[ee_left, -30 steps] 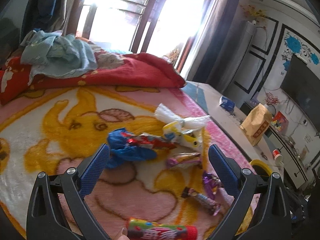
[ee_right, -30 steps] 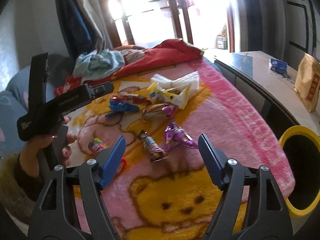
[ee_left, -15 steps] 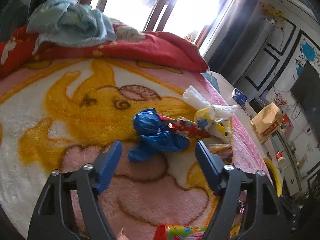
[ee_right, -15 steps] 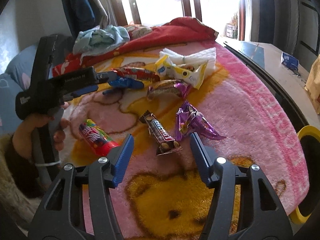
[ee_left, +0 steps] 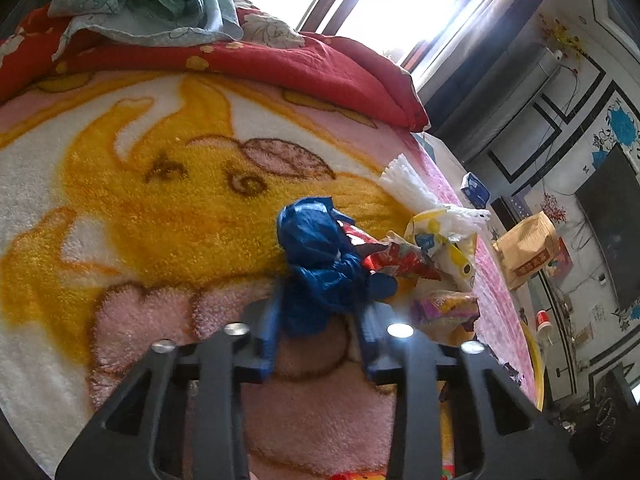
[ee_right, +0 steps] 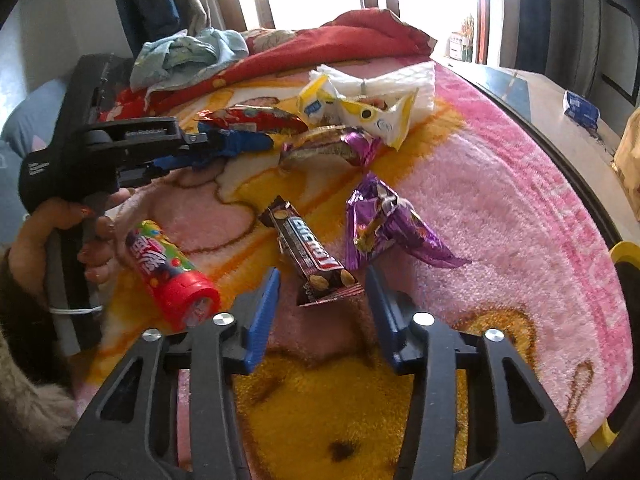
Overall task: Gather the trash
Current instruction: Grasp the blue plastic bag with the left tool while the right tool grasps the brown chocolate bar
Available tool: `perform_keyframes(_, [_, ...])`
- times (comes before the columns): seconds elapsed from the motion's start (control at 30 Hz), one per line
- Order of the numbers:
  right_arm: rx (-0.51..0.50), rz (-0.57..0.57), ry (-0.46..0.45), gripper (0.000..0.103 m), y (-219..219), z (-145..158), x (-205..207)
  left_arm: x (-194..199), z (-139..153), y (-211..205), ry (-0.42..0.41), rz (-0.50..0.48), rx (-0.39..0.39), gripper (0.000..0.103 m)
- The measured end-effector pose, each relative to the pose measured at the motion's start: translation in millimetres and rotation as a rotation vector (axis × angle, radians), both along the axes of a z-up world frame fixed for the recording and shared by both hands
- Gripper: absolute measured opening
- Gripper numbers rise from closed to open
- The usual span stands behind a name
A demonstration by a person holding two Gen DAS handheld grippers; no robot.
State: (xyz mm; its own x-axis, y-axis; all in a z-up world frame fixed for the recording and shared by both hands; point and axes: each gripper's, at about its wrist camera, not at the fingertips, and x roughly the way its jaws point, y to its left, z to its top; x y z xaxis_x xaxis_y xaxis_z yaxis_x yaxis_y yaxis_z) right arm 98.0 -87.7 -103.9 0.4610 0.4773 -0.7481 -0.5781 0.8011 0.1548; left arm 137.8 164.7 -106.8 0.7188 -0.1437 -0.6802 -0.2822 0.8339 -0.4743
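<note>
- Underneath, you are working over a pink-and-yellow fleece blanket, sunlit window glaring at 12 o'clock.
- Your left gripper is flanking the crumpled blue wrapper, jaws apart.
- Your right gripper, also parted, is bracketing the dark chocolate-bar wrapper.

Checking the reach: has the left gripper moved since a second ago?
Yes. In the right wrist view the left gripper has gone forward over the blanket, away from the candy tube, and its fingers now flank the blue wrapper.
</note>
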Motion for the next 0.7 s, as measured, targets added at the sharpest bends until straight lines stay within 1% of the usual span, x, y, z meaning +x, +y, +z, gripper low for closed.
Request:
perform_keyframes(0.03, [-0.002,-0.002,0.002,0.027,-0.3,-1.3,0.3,-0.1,-0.2,-0.7,0.0,-0.004,-0.002,0.016])
perform_keyframes(0.07, [-0.002,-0.003,0.001,0.026,-0.5,-1.6,0.0,-0.7,-0.2,-2.1,0.001,-0.009,-0.002,0.015])
perform_keyframes(0.13, [0.002,-0.001,0.001,0.026,-1.5,-1.5,-0.2,-3.4,0.6,-4.6,-0.004,-0.015,-0.002,0.01])
perform_keyframes(0.2, [0.004,0.002,-0.001,0.025,-2.3,-0.8,-0.5,-7.2,2.8,-7.6,-0.015,-0.021,-0.009,0.009])
perform_keyframes(0.33, [0.017,0.01,0.001,0.025,-4.9,2.3,-3.6,-20.5,12.9,-11.4,-0.05,-0.019,-0.002,0.007])
perform_keyframes(0.57, [0.045,0.029,-0.009,0.025,-8.4,14.3,-12.3,-36.5,48.0,-17.1,-0.136,-0.018,0.048,0.006])
perform_keyframes(0.7, [0.067,0.032,-0.022,0.025,-12.6,25.0,-15.9,-42.4,67.2,-22.3,-0.181,-0.034,0.059,0.006])
